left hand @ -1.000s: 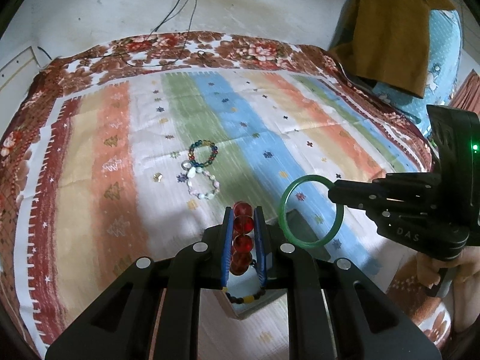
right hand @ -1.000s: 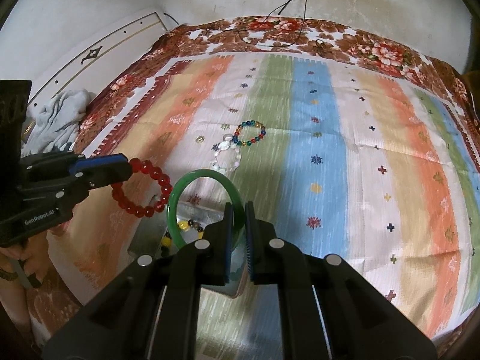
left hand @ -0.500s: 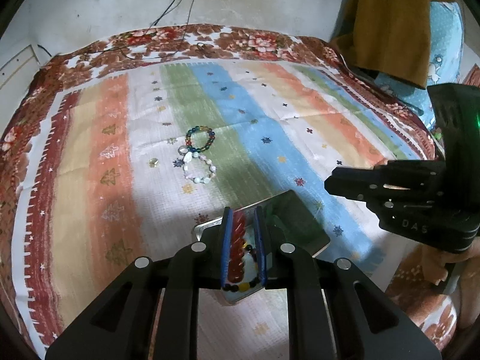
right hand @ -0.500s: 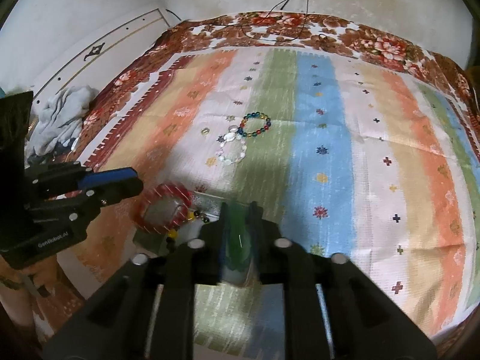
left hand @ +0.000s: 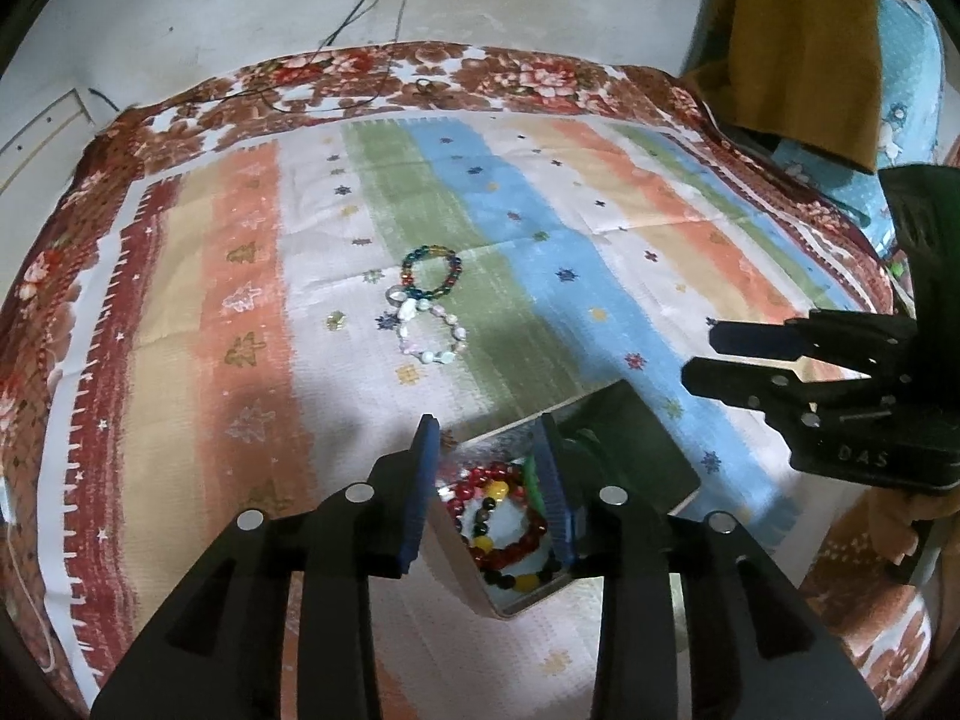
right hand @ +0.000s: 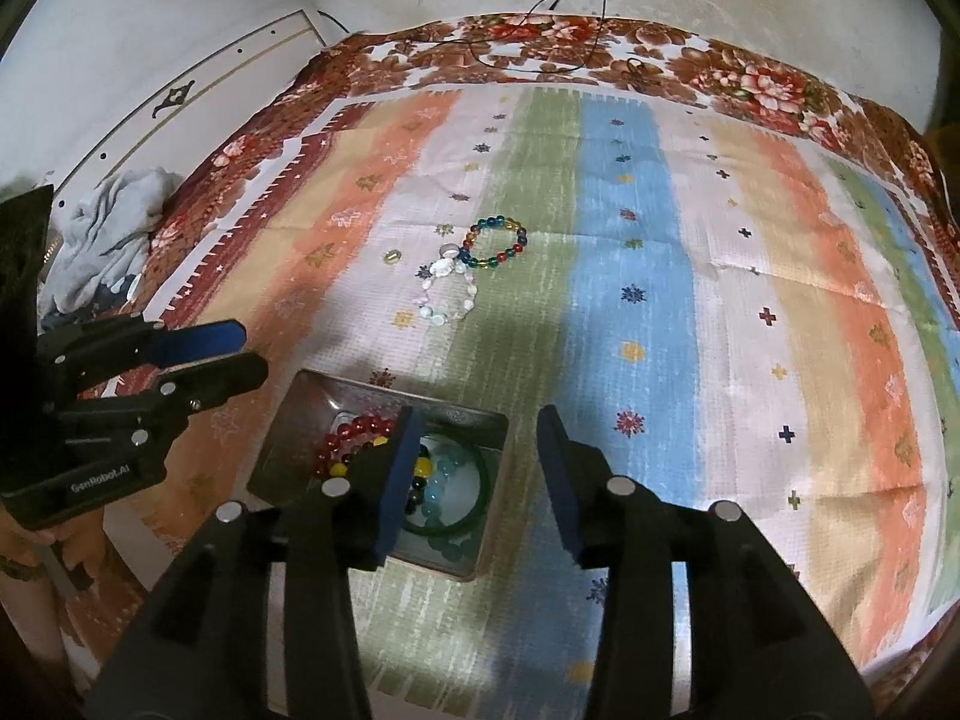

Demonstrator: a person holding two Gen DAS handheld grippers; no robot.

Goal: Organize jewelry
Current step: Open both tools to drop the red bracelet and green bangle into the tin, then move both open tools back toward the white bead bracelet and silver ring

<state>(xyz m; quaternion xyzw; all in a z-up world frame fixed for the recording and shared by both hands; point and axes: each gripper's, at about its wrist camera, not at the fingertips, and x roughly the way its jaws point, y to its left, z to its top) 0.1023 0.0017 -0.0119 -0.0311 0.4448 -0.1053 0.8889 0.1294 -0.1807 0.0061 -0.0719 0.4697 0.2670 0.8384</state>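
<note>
A: What's on the striped bedspread (right hand: 660, 312)?
B: A tin (right hand: 288, 420) with a red bracelet (right hand: 351, 429) and green bangle (right hand: 483, 489) inside.
A: The grippers?
B: Left gripper (left hand: 489, 480) and right gripper (right hand: 477, 468) hang over it, jaws opening, holding nothing. Two bead bracelets (right hand: 474, 264) lie farther off.

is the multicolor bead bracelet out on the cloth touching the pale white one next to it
Touching. In the right wrist view the multicolor bead bracelet meets the pale white bracelet where their loops join, with no cloth visible between them there.
</note>
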